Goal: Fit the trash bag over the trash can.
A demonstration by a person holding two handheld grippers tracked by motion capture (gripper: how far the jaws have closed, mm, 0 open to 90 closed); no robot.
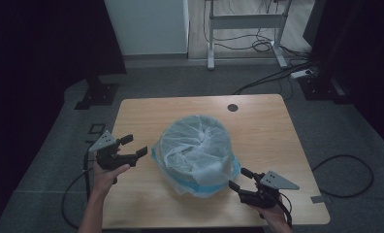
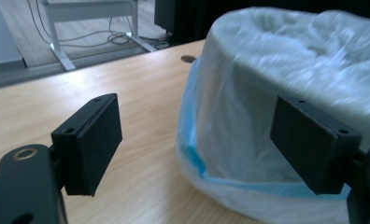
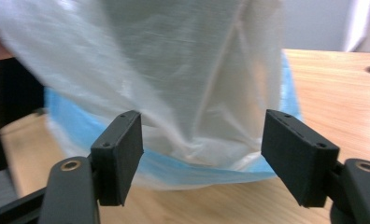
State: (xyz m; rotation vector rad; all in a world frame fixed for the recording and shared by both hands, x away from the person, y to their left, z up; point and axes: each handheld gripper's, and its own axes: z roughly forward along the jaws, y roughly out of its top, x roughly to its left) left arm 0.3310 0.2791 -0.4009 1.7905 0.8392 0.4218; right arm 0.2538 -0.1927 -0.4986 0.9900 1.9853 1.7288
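Note:
A round container wrapped in a translucent white bag (image 1: pixel 196 148) with a blue hem sits in the middle of the wooden table (image 1: pixel 258 126). My left gripper (image 1: pixel 134 146) hovers open just left of the bag, its jaws pointing at it. In the left gripper view the bag (image 2: pixel 286 88) bulges at the right, with its blue hem (image 2: pixel 239 182) low between the black pads (image 2: pixel 96 144). My right gripper (image 1: pixel 240 178) stands open at the bag's front right. In the right gripper view the bag (image 3: pixel 183 70) hangs close ahead, its blue hem (image 3: pixel 206 170) between the wide-apart jaws.
A small round hole (image 1: pixel 232 107) marks the table's far side. Beyond the table stand a white desk frame (image 1: pixel 246 22) and loose cables (image 1: pixel 277 73) on grey carpet. A black stand base (image 1: pixel 97 94) sits at the far left.

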